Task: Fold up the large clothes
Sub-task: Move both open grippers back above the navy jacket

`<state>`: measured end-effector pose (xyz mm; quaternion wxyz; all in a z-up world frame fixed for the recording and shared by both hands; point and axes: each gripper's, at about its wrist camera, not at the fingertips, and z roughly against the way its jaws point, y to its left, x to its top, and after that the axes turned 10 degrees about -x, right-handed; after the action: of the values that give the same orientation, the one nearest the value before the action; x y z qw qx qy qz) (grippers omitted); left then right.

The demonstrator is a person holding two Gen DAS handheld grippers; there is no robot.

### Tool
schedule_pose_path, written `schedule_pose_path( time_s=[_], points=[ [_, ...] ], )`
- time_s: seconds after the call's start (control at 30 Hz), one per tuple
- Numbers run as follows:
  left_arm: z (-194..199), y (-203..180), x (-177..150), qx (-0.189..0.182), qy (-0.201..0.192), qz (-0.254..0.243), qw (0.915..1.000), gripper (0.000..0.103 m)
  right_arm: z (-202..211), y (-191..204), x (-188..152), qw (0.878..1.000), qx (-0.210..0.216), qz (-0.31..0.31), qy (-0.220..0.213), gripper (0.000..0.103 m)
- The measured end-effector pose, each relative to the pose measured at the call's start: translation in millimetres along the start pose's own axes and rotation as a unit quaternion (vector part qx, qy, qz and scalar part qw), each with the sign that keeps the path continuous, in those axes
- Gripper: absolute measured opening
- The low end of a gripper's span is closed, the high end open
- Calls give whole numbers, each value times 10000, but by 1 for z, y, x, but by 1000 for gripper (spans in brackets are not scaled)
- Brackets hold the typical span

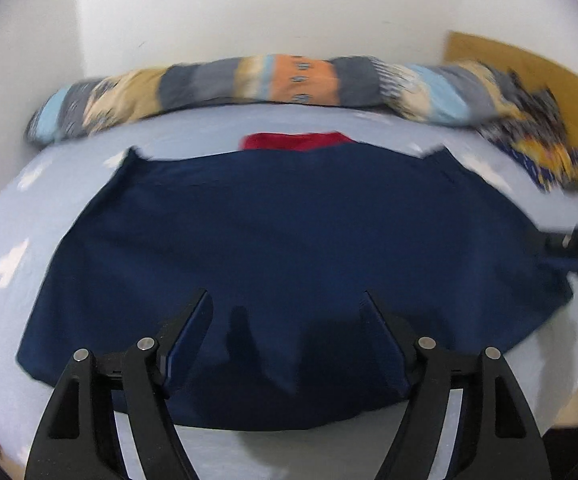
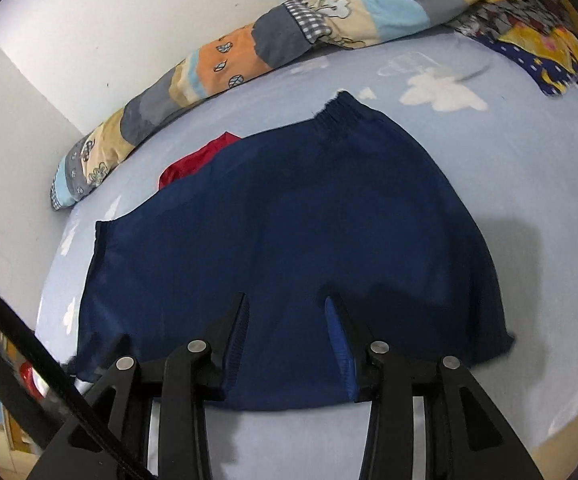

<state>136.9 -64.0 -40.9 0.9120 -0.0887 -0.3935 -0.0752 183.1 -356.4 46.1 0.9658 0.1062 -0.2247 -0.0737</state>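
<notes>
Navy shorts (image 2: pixel 289 216) lie flat on the pale blue bedsheet (image 2: pixel 509 152), red garment (image 2: pixel 197 160) at 11 o'clock; left gripper (image 1: pixel 287 300) and right gripper (image 2: pixel 285 304) hover spread, empty.

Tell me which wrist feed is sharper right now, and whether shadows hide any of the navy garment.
Left wrist view: motion-smeared, the patchwork quilt and sheet print streaked. Right wrist view: sharper, the navy garment waistband gathers readable. Both bow at the rim from the fisheye. Soft finger shadows fall on the cloth near each gripper, and a grey shadow lies on the sheet to the garment's right, hiding nothing.

navy garment (image 2: pixel 289 216), spread flat on bed
</notes>
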Motion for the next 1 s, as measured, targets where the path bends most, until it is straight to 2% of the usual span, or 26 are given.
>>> schedule_pose_path(
  time_s=[0.1, 0.13, 0.17, 0.33, 0.43, 0.5, 0.53, 0.57, 0.6, 0.7, 0.83, 0.9, 1.0],
  points=[
    [-37, -19, -26, 276, 391, -780, 9958, 77, 7, -13, -16, 9999, 68, -109, 37, 44],
    [-42, -17, -37, 266, 271, -892, 9953, 77, 9, -19, -23, 9998, 67, -152, 55, 44],
    [-40, -14, -41, 254, 58, -814, 9963, 82, 10, -23, -28, 9998, 56, -187, 76, 44],
    [-23, -5, -35, -89, -198, -358, 9991, 78, 17, -46, -39, 9989, 86, -445, 104, 44],
    [-4, -7, -35, -239, -632, -400, 9969, 78, 27, -57, -38, 9983, 106, -579, -8, 45],
    [-5, -12, -36, -348, -533, -549, 9965, 78, 31, -64, -37, 9972, 127, -735, -63, 50],
    [-12, -14, -38, -352, -349, -627, 9968, 78, 33, -68, -36, 9965, 131, -821, -77, 52],
    [-26, -16, -43, -268, -3, -736, 9969, 79, 33, -71, -36, 9959, 115, -893, -85, 53],
    [-31, -16, -46, -238, 57, -755, 9968, 79, 34, -76, -35, 9951, 98, -977, -86, 53],
    [-25, -12, -40, -323, -80, -518, 9981, 78, 34, -90, -35, 9926, 122, -1211, -42, 53],
    [-2, -12, -33, -152, -680, -374, 9969, 77, 35, -113, -38, 9868, 204, -1604, 37, 54],
    [-5, -11, -33, -41, -585, -409, 9974, 83, 35, -124, -39, 9823, 251, -1856, 71, 57],
    [-30, -8, -43, 85, -52, -425, 9990, 84, 31, -142, -43, 9729, 310, -2283, 171, 58]
  ],
)
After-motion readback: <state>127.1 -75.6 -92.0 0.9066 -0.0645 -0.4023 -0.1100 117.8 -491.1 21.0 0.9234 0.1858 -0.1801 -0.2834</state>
